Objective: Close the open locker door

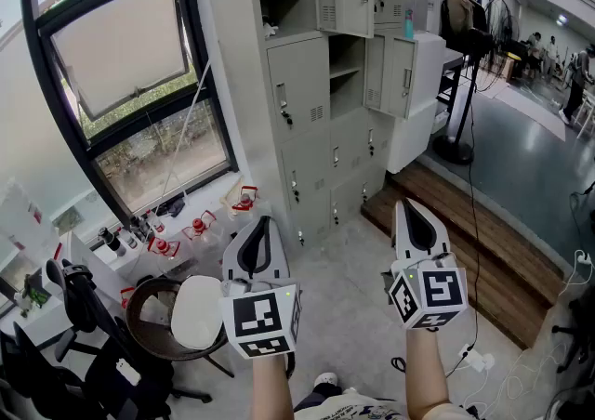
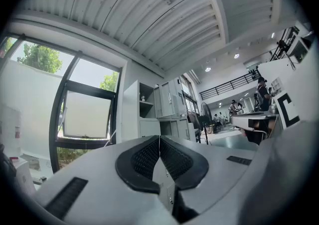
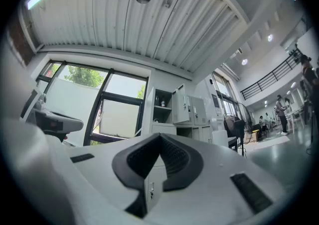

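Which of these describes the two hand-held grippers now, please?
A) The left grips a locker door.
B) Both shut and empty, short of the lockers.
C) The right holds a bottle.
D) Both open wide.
B: the left hand-held gripper and the right hand-held gripper each show jaws together on nothing, and the lockers stand apart ahead.

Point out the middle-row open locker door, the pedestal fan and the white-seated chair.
middle-row open locker door (image 1: 390, 74): head view, door panel's centre.
pedestal fan (image 1: 499, 23): head view, round cage.
white-seated chair (image 1: 198, 311): head view, seat.
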`<state>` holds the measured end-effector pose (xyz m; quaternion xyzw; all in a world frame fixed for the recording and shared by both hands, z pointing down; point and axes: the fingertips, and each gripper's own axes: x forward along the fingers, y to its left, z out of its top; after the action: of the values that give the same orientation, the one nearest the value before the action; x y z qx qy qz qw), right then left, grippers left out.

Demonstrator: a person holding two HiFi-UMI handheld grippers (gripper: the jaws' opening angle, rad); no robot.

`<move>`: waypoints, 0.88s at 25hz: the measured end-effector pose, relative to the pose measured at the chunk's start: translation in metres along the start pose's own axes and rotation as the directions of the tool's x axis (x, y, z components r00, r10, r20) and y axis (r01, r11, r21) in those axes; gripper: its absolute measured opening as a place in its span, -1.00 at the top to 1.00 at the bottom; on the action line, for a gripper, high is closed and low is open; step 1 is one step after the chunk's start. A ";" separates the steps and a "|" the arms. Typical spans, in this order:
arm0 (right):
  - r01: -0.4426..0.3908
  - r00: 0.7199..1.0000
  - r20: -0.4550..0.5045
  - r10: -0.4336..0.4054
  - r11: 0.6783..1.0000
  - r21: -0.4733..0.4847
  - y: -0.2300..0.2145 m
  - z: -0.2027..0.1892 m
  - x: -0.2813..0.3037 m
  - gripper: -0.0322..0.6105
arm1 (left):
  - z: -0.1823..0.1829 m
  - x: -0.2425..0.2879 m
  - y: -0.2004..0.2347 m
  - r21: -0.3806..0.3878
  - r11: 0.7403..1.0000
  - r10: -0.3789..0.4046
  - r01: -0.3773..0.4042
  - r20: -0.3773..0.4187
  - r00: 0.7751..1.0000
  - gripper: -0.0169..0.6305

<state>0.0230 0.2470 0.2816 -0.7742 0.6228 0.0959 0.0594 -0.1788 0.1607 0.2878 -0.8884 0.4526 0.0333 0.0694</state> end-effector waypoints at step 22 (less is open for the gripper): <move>-0.009 1.000 0.000 0.009 0.999 0.045 0.012 -0.016 0.047 0.47 | -0.019 0.044 0.029 -0.016 1.000 -0.025 0.025 -0.006 1.000 0.92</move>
<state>0.0226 0.1966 0.2875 -0.7700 0.6282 0.0822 0.0762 -0.1766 0.1060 0.2983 -0.8947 0.4413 0.0333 0.0613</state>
